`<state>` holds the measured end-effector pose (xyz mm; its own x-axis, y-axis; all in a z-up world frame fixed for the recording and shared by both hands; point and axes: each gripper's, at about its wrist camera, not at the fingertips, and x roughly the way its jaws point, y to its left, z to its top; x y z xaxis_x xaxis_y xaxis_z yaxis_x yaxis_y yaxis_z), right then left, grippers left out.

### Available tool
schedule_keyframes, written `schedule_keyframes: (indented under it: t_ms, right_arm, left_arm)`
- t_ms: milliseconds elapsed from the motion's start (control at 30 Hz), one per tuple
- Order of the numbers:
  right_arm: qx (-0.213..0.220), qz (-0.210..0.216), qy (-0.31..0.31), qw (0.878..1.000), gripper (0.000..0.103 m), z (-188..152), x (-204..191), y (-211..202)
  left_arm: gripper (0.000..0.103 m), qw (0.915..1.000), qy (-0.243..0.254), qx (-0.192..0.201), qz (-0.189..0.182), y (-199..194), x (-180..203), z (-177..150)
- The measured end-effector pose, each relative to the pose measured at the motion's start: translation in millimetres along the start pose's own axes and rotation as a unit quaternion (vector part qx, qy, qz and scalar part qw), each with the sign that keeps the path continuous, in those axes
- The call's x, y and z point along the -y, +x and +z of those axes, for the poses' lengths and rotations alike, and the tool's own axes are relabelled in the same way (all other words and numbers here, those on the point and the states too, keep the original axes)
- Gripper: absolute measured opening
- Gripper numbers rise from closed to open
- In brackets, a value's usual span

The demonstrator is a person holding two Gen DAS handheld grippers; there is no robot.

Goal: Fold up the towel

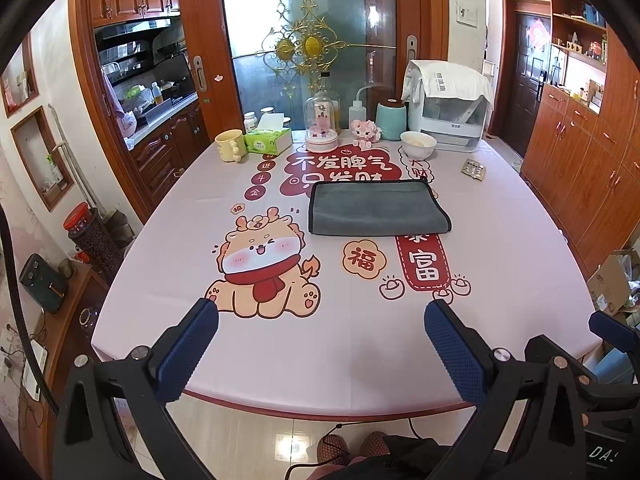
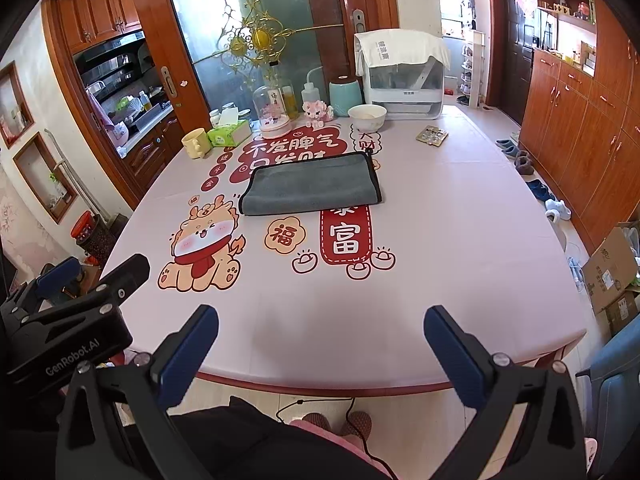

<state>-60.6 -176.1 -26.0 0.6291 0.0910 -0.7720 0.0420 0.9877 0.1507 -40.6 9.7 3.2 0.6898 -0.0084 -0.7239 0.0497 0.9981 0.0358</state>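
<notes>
A grey towel [image 1: 378,208] lies folded flat in a rectangle on the pink printed tablecloth [image 1: 280,340], past the table's middle. It also shows in the right wrist view [image 2: 314,185]. My left gripper [image 1: 320,312] is open and empty, held over the table's near edge, far short of the towel. My right gripper [image 2: 320,316] is open and empty too, over the near edge and to the right of the left one. The left gripper's body shows at the lower left of the right wrist view [image 2: 72,320].
Along the far edge stand a yellow mug [image 1: 229,145], a green tissue box [image 1: 267,141], a glass dome ornament [image 1: 321,126], a pink toy [image 1: 365,132], a teal canister [image 1: 392,120], a white bowl [image 1: 418,145] and a covered white appliance [image 1: 450,106]. A small tray [image 1: 473,169] lies at the right.
</notes>
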Motion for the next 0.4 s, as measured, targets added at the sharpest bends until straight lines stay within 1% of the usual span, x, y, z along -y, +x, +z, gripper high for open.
schedule_keyframes:
  t_ms: [400]
  right_arm:
    - [-0.003,0.000,0.000,1.000,0.103,1.4,-1.5,-0.3]
  left_arm:
    - [0.103,1.0000,0.000,-0.001,0.000,0.2,0.1,-0.1]
